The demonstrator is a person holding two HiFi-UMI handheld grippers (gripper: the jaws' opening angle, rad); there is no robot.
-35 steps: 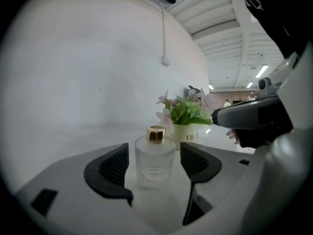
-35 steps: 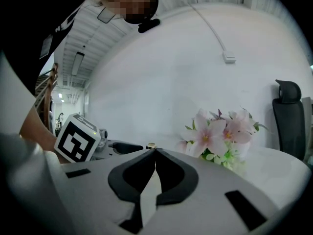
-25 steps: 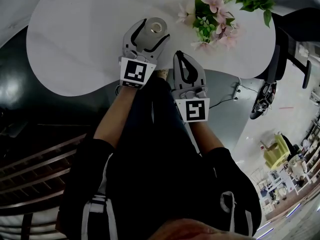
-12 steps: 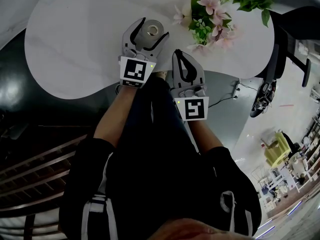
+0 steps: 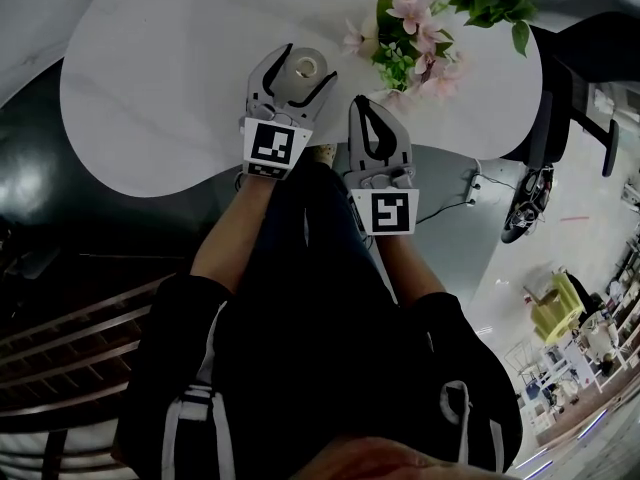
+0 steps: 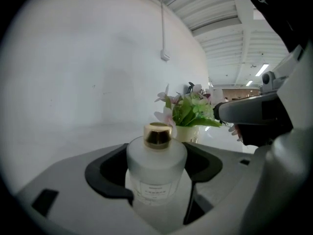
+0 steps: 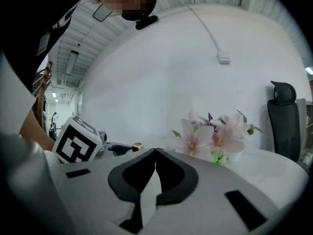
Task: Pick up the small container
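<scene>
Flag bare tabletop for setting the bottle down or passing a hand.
Widest bare patch: the white tabletop left of the left gripper, out to its left rim. Also bare beyond the frosted glass bottle with a gold cap, toward the far edge. Crowded: near-right, where the pink flower bouquet and the shut right gripper sit close together.
</scene>
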